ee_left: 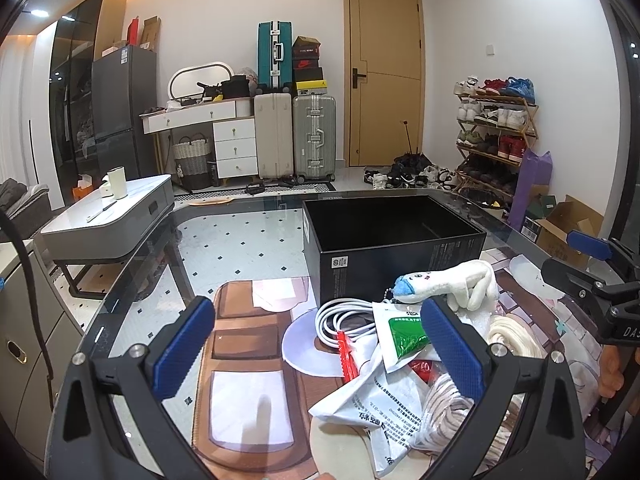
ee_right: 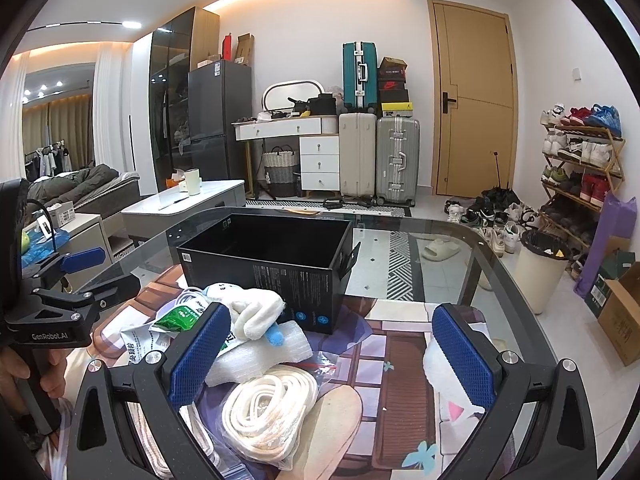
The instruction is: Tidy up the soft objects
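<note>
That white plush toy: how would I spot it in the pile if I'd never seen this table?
Start at the open black box on the glass table. The pile of bags and cords lies just in front of it, and the plush toy sits on top, against the box's near wall. Nothing else there is fluffy white with a blue tip.

Ahead of my left gripper (ee_left: pixel 316 354) the glass tabletop (ee_left: pixel 240 236) carries an open black box (ee_left: pixel 392 248) at its far side. Nearer me a heap lies on it: a coiled white cable (ee_left: pixel 340 320), printed plastic packets (ee_left: pixel 376 396), a white foam sheet (ee_right: pixel 276 350) and, just ahead of my right gripper (ee_right: pixel 332 356), bagged white rope (ee_right: pixel 268 412).
</note>
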Demonstrator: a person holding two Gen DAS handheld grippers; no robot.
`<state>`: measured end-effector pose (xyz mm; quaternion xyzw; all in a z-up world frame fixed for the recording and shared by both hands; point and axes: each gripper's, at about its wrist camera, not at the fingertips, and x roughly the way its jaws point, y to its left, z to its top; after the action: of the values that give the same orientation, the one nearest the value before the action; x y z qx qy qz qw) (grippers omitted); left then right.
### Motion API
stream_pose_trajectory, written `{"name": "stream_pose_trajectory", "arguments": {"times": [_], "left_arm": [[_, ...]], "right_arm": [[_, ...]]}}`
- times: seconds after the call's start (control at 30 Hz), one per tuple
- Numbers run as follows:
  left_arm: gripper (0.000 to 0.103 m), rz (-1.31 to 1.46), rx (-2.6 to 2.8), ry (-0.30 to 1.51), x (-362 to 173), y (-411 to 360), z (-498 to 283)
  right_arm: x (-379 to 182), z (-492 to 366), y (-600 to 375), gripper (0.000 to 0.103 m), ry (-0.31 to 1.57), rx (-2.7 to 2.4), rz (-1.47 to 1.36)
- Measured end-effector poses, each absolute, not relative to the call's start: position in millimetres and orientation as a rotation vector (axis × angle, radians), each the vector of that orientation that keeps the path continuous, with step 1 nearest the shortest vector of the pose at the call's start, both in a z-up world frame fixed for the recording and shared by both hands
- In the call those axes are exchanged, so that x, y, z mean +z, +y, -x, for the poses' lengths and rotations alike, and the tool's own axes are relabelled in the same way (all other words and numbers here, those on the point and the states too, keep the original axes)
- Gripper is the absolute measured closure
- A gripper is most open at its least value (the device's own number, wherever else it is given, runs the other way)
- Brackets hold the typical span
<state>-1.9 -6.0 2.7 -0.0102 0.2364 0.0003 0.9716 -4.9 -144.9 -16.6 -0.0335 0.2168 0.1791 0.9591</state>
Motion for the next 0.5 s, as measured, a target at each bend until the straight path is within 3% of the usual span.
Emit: {"name": "stream_pose_trajectory", "arguments": {"times": [0.5], "left_arm": [[0.000,0.022,0.000,0.475,2.1,-6.0,1.7]], "right_arm": [[-15.8,5.9,-143.2,0.001,0.445,0.369,0.071]]}}
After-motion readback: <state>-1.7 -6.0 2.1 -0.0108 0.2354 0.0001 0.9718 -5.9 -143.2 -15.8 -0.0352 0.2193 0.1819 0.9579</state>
